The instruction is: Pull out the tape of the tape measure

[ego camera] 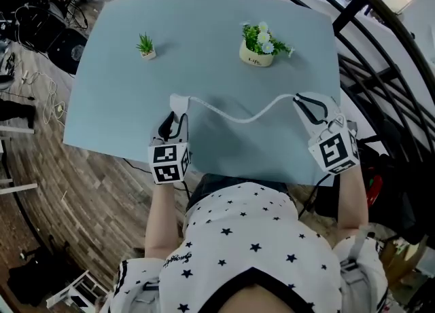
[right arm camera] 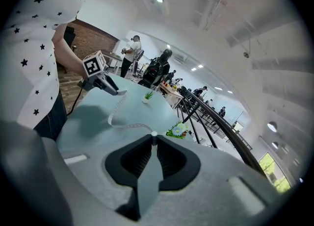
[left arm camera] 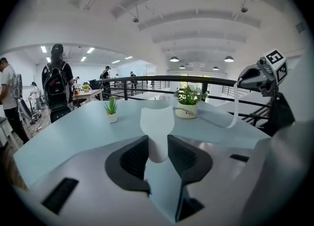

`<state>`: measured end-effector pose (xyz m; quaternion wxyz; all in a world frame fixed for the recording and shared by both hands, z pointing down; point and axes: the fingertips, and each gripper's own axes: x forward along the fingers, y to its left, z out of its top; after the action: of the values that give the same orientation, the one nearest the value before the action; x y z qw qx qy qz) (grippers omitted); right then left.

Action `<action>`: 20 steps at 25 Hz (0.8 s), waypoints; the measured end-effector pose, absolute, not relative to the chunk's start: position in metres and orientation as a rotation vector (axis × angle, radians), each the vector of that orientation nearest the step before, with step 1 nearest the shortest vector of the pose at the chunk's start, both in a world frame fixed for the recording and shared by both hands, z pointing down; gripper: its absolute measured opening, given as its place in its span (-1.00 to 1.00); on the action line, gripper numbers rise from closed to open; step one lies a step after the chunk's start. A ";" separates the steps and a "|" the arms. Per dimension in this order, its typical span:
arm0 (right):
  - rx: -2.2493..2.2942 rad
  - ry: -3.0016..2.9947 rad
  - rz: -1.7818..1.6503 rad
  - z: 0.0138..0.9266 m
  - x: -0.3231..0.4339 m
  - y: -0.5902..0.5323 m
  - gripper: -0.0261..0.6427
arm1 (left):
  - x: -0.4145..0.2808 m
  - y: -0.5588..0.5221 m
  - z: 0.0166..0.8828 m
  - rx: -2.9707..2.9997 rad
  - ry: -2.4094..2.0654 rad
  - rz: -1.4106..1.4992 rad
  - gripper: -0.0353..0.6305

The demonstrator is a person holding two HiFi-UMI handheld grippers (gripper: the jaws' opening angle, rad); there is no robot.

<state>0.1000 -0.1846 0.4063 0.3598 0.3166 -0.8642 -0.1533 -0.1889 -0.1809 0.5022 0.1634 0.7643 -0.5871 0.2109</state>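
- Clamping the white tape measure case low over the near side of the blue table, the left gripper has its jaws partway apart, pressed against the case's sides.
- The right gripper pinches the tape end, its jaws almost together.
- The tape sags in a curve between the two.

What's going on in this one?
A person at a light blue table works two handheld grippers. The left gripper is clamped on the white tape measure case, and the right gripper pinches the end of the tape. The tape is already drawn out between them in a loose curve. Two small potted plants stand farther back on the table.
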 end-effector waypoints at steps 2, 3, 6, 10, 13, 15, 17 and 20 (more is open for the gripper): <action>0.793 -2.239 -0.379 0.416 0.091 -0.189 -0.80 | -0.183 -0.185 0.509 2.181 -1.653 0.613 -0.53; 0.781 -2.244 -0.371 0.421 0.086 -0.190 -0.80 | -0.180 -0.186 0.512 2.182 -1.643 0.620 -0.53; 0.748 -2.255 -0.348 0.434 0.073 -0.192 -0.80 | -0.171 -0.189 0.520 2.188 -1.609 0.647 -0.53; 0.702 -2.267 -0.293 0.455 0.056 -0.194 -0.80 | -0.159 -0.191 0.531 2.193 -1.555 0.693 -0.53; 0.669 -2.279 -0.256 0.470 0.045 -0.195 -0.80 | -0.151 -0.195 0.539 2.195 -1.523 0.708 -0.53; 0.657 -2.281 -0.234 0.480 0.040 -0.198 -0.80 | -0.146 -0.197 0.546 2.195 -1.503 0.716 -0.53; 0.656 -2.284 -0.212 0.490 0.035 -0.201 -0.80 | -0.141 -0.199 0.552 2.192 -1.487 0.728 -0.53; 0.657 -2.288 -0.168 0.504 0.029 -0.207 -0.80 | -0.136 -0.202 0.562 2.182 -1.464 0.752 -0.53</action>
<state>0.0292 -0.2066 0.5039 0.3689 0.2560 -0.8911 -0.0656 -0.1364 -0.2022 0.5620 0.2026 0.7818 -0.5246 0.2694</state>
